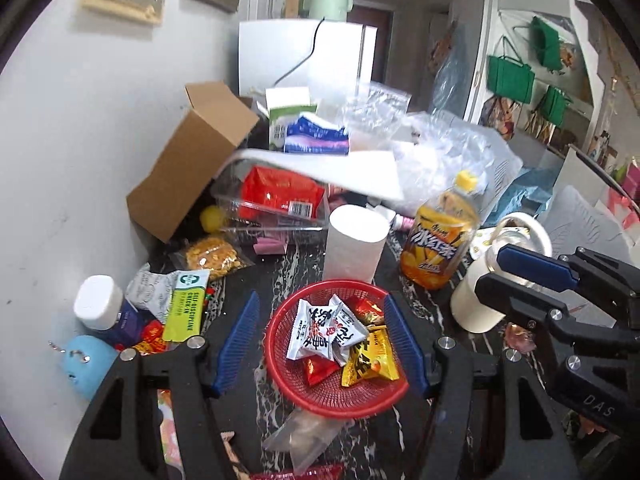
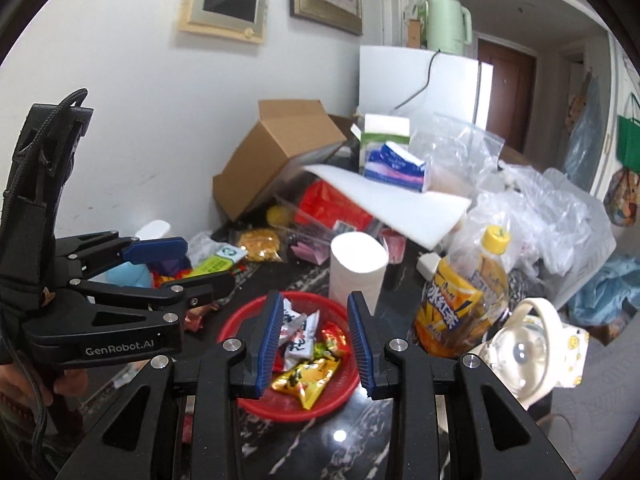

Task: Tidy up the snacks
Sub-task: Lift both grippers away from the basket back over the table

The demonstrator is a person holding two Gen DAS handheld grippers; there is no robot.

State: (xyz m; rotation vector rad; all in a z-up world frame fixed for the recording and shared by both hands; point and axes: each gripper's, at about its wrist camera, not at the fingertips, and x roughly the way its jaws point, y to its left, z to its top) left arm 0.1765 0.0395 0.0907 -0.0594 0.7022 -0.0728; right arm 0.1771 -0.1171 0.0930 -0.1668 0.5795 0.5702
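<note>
Both tools are raised above the desk point(image 1: 288, 268) and hold nothing: left tool point(image 1: 320, 344) released, right tool point(image 2: 314, 344) parted narrowly. Directly beneath and ahead of them, the red basket point(image 1: 280, 364) collects the snack packets point(image 1: 320, 332), apparently the sorting point. Loose packets point(image 1: 152, 336) lie left of the left tool, evidently not yet gathered.

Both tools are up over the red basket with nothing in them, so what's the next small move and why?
Probably swing the left tool toward the small red-and-yellow snack packets lying loose beside the white-capped bottle. The round red mesh basket already holds several packets, and neither tool grips anything.

Dark marbled table point(image 2: 340, 452) bears red basket point(image 2: 240, 322), bottle point(image 2: 460, 304).
</note>
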